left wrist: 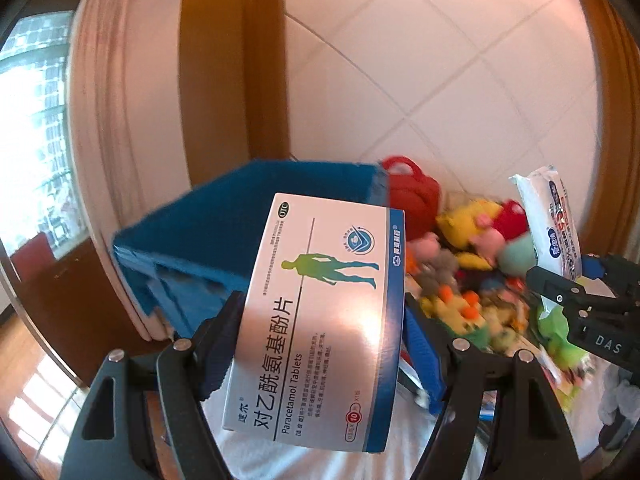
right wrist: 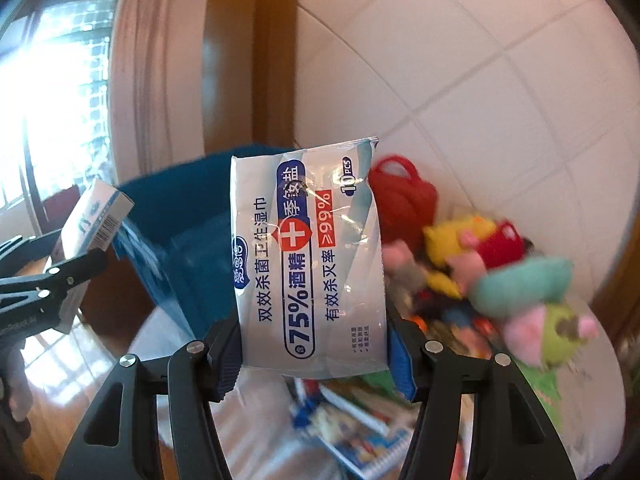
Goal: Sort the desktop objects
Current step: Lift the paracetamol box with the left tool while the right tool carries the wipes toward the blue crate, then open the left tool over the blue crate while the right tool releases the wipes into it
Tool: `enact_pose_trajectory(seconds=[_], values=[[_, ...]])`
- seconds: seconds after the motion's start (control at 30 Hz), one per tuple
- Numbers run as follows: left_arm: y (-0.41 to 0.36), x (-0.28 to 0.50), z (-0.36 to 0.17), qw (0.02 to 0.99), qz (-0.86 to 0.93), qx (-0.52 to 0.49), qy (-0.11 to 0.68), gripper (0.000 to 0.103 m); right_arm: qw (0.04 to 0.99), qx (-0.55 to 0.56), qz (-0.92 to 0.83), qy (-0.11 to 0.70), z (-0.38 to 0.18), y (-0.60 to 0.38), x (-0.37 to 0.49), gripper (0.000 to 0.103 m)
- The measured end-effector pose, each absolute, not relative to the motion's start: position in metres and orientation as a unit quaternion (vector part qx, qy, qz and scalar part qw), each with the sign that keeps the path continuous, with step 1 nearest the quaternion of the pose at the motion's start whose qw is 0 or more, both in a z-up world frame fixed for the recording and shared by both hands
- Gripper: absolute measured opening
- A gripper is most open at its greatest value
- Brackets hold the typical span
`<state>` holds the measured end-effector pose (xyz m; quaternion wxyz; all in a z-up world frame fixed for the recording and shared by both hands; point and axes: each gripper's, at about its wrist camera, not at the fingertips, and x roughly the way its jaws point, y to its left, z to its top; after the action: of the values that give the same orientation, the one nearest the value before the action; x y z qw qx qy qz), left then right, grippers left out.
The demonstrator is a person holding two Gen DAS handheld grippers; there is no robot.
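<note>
Nearest to you, both tools are loaded and held above the table (right wrist: pixel 256 404). Your left gripper (left wrist: pixel 320 344) has its fingers clamped on the two long sides of a Paracetamol tablet box (left wrist: pixel 320 312), lifted clear of the surface. Your right gripper (right wrist: pixel 316 344) has its fingers closed on the lower part of a pack of alcohol wipes (right wrist: pixel 310 264), held upright.

Beneath the right gripper, booklets (right wrist: pixel 360 436) lie unsorted on the near table. Farther right, a heap of plush toys (right wrist: pixel 500 276) sits untouched, blurred in both views, with a red bag (right wrist: pixel 404 196) behind it.

Beyond, to the left, a blue bin (left wrist: pixel 224 236) stands open; its contents are not visible.

Judgement: two items are picked but neither is deposited. The bin looks the likely destination. Most of the sorting remains outstanding.
</note>
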<state>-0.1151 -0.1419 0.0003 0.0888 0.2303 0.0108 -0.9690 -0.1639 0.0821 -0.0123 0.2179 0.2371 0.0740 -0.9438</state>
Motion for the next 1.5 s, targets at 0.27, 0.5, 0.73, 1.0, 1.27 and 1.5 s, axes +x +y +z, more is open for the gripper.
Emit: enact_pose_trajectory(seconds=[0.27, 0.5, 0.73, 1.0, 1.27, 1.5], values=[[-0.228, -0.174, 0.014, 0.108, -0.967, 0.229, 0.009, 0.075, 0.254, 0.216, -0.94, 0.072, 0.005, -0.031, -0.213, 0.06], [-0.294, -0.233, 0.005, 0.119, -0.961, 0.251, 0.011, 0.075, 0.252, 0.245, -0.932, 0.084, -0.008, -0.105, -0.261, 0.06], [-0.327, -0.272, -0.029, 0.108, -0.952, 0.286, 0.025, 0.075, 0.237, 0.295, -0.921, 0.094, -0.04, -0.146, -0.297, 0.06], [-0.336, -0.291, -0.044, 0.095, -0.946, 0.306, 0.038, 0.083, 0.213, 0.296, -0.925, 0.107, -0.04, -0.156, -0.304, 0.074], [-0.332, -0.295, -0.053, 0.095, -0.944, 0.315, 0.032, 0.089, 0.206, 0.289, -0.928, 0.111, -0.033, -0.16, -0.297, 0.085], [-0.329, -0.289, -0.054, 0.091, -0.942, 0.32, 0.032, 0.089, 0.2, 0.289, -0.929, 0.112, -0.032, -0.156, -0.297, 0.089]])
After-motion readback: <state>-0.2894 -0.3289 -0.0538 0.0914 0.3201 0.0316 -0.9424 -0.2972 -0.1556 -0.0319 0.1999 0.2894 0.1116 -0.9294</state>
